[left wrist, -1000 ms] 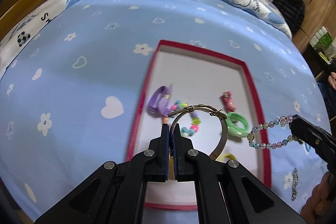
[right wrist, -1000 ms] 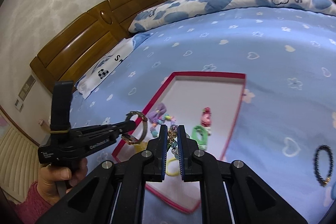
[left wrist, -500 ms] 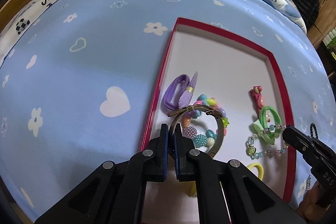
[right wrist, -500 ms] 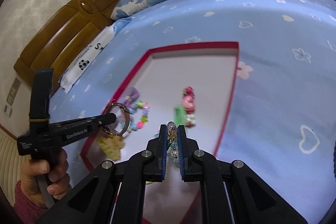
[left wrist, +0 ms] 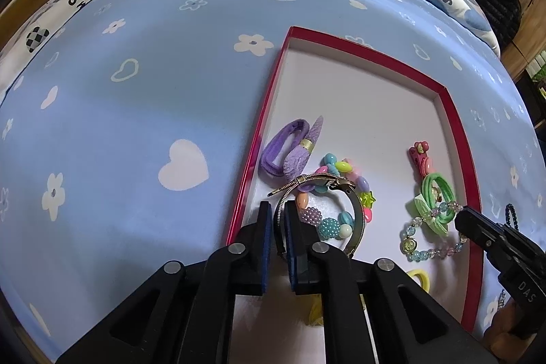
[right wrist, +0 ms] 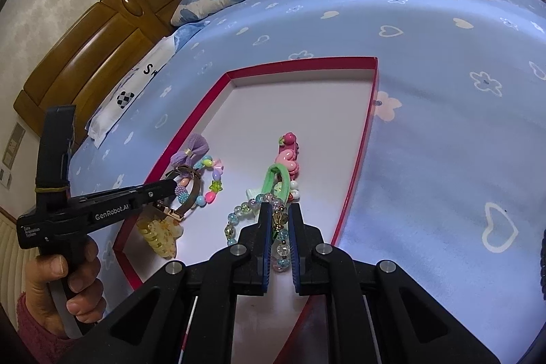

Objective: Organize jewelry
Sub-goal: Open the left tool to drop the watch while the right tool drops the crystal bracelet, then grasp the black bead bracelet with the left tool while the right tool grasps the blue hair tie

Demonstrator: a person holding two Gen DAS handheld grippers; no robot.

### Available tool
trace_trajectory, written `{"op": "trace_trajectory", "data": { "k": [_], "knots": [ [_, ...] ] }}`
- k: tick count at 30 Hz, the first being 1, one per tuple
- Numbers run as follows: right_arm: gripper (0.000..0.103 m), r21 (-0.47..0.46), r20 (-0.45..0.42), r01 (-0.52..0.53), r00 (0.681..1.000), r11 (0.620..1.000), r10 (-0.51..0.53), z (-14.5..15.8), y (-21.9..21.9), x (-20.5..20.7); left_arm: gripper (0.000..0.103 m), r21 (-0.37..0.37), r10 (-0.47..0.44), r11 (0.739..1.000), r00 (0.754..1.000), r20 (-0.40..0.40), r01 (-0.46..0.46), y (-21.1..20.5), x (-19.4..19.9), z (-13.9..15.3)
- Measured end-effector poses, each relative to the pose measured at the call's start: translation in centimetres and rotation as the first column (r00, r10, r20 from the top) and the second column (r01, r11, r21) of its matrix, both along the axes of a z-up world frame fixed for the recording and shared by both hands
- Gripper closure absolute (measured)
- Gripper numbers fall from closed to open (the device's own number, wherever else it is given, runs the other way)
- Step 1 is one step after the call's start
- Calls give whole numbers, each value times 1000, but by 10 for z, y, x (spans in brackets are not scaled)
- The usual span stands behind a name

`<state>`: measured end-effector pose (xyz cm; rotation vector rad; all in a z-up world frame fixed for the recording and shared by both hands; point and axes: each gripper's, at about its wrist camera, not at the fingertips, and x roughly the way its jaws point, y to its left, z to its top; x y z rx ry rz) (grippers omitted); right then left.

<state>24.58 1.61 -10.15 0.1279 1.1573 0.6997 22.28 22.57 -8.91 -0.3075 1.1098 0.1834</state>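
A shallow red-rimmed tray (left wrist: 457, 139) with a white floor lies on the blue bedspread. My left gripper (left wrist: 278, 207) is low over the tray's near left corner. Its jaws are opening, and the gold mesh band (left wrist: 356, 217) stands between them with a gap at the pads, resting on the colourful bead bracelet (left wrist: 341, 166). My right gripper (right wrist: 279, 208) is shut on a clear pastel bead bracelet (right wrist: 239, 210), whose loop lies on the tray floor over the green hair tie (right wrist: 278, 179). The tray (right wrist: 300, 63) also shows in the right wrist view.
The tray also holds a purple hair tie (left wrist: 283, 152), a pink clip (left wrist: 421, 157), a yellow hair tie (left wrist: 419, 278) and a yellow claw clip (right wrist: 158, 234). A dark bead bracelet (left wrist: 511, 215) lies on the bedspread right of the tray. A wooden headboard (right wrist: 102, 40) stands behind.
Both grippers came down into the tray with their bracelets, which now rest on its floor. The left jaws have parted slightly around the gold band.
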Motion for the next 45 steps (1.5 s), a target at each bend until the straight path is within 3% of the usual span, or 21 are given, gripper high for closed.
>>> {"op": "trace_trajectory", "data": {
  "k": [7,9,13,14,20,24,32,45],
  "knots": [
    [88,18,-20,4,1000,1000,-3,0,0,1,80,20,-9,1000,999,32,8,-6,-5,7],
    [87,27,-16,3,1000,1000,-2,2,-1,1,73,14,-12,1000,999,43,11,-7,-8,10],
    [69,50,-1,5,1000,999,-5,8,-4,-1,59,19,-7,1000,997,71,6,-9,-14,17],
    [69,54,2,7,1000,999,-7,10,-6,-2,58,18,-6,1000,997,79,5,-9,-16,19],
    [69,79,33,35,999,996,-37,28,-23,-9,45,-23,21,1000,988,155,-18,-8,-38,37],
    [59,93,57,66,996,994,-71,41,-42,-17,38,-62,42,998,980,197,-30,-10,-55,47],
    [54,96,89,159,982,983,-167,62,-100,-33,31,-114,30,994,972,232,-3,-30,-83,59],
    [53,60,120,314,940,948,-319,78,-196,-61,28,-117,-113,982,963,245,145,-88,-91,75]
  ]
}}
